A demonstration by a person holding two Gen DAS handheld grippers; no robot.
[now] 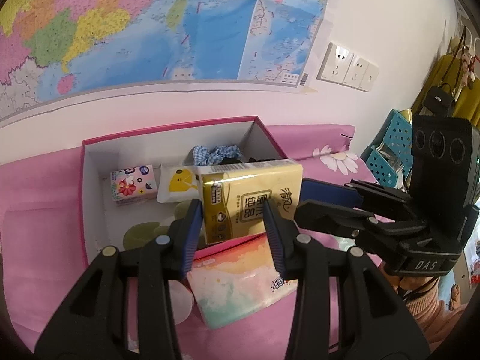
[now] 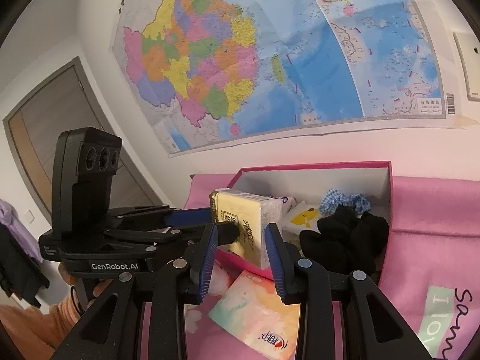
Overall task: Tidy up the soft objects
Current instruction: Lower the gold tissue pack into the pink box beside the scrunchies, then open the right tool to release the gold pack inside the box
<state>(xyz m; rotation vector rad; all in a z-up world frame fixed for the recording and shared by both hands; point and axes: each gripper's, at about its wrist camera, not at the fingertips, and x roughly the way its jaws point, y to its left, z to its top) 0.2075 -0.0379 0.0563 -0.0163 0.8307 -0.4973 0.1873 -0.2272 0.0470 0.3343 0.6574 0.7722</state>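
Note:
A yellow tissue pack (image 1: 249, 201) (image 2: 249, 213) hangs over the near wall of an open pink box (image 1: 168, 124) (image 2: 387, 186). My left gripper (image 1: 231, 210) (image 2: 223, 220) is shut on the pack's two sides. My right gripper (image 2: 241, 228) (image 1: 300, 201) comes in from the right and is shut on the pack's right end. Inside the box lie a floral mini pack (image 1: 133, 187), a white pack with a yellow figure (image 1: 177, 184) (image 2: 303, 216), a blue gingham scrunchie (image 1: 210, 151) (image 2: 345, 201) and black cloth (image 2: 345, 240). A pastel tissue pack (image 1: 240, 282) (image 2: 255, 315) lies in front of the box.
The box sits on a pink flowered cover (image 1: 39, 198) against a white wall with a large map (image 1: 150, 30) and sockets (image 1: 348, 67). Teal baskets (image 1: 390, 150) stand at the right. A door (image 2: 45, 138) is far left. Hands in orange sleeves (image 2: 33, 327) hold the grippers.

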